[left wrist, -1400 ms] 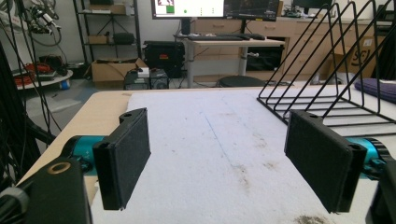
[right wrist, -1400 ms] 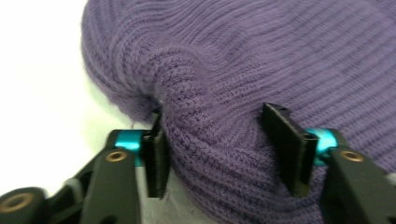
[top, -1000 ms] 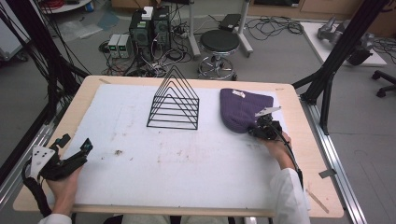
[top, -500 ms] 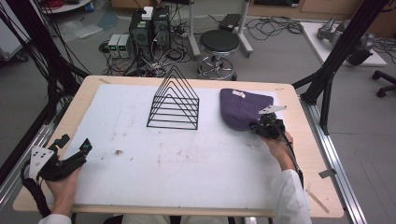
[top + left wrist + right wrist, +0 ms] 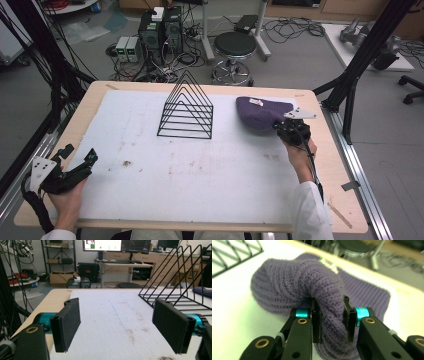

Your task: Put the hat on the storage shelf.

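Right claw pinching a thick fold of a purple knit hat, jaws pressed into the wool from both sides; in the high view the hat lies right of centre in the upper half, on the white mat covering the counter; black wire rack stands upright at upper centre, apart from the hat; left claw spread wide, nothing between its jaws, at lower left in the high view.
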Demonstrator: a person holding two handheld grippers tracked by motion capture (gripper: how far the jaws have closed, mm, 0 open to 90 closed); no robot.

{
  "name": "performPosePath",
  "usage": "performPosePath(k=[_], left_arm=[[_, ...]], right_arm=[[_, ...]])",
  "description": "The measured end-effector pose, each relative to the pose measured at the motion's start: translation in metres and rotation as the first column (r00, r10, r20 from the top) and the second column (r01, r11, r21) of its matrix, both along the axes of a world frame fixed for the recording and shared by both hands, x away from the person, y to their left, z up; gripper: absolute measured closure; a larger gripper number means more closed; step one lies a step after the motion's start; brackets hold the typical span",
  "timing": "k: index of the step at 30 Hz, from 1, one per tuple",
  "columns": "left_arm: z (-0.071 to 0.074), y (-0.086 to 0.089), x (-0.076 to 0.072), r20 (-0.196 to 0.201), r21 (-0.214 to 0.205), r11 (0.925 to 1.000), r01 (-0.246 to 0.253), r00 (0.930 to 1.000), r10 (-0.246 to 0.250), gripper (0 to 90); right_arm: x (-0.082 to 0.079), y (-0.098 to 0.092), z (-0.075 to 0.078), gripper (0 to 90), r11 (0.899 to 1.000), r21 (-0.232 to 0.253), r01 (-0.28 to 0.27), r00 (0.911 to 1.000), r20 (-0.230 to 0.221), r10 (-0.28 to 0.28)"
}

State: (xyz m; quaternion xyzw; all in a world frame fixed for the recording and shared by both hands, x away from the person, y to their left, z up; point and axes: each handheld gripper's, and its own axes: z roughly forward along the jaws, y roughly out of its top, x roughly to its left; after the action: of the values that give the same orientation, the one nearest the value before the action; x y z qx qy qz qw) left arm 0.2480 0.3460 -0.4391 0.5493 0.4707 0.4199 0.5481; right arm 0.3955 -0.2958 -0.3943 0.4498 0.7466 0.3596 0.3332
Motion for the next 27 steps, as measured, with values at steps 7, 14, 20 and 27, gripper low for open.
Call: performPosePath(k=[7, 14, 20, 27], left_arm=[[0.0, 0.0, 0.0, -0.001, -0.001, 1.0, 0.001, 1.0, -0.001, 22.9], [-0.001, -0.001, 0.001, -0.001, -0.004, 1.0, 0.002, 1.0, -0.002, 22.9], [0.0, 0.0, 0.0, -0.003, -0.004, 1.0, -0.004, 1.0, 0.004, 22.9], [0.0, 0.001, -0.001, -0.001, -0.01, 0.9999, -0.009, 1.0, 0.009, 22.9]], right_arm=[[-0.011, -0.001, 0.016, 75.1, 0.998, 0.031, 0.061, 0.9832, 0.171, -0.065], [-0.022, -0.001, 0.029, 75.0, 0.995, 0.084, 0.05, 0.9617, 0.265, -0.071], [-0.036, 0.002, 0.045, 74.9, 0.99, 0.136, 0.021, 0.9298, 0.361, -0.069], [-0.059, 0.022, 0.067, 74.8, 0.986, 0.162, -0.025, 0.8709, 0.488, -0.058]])
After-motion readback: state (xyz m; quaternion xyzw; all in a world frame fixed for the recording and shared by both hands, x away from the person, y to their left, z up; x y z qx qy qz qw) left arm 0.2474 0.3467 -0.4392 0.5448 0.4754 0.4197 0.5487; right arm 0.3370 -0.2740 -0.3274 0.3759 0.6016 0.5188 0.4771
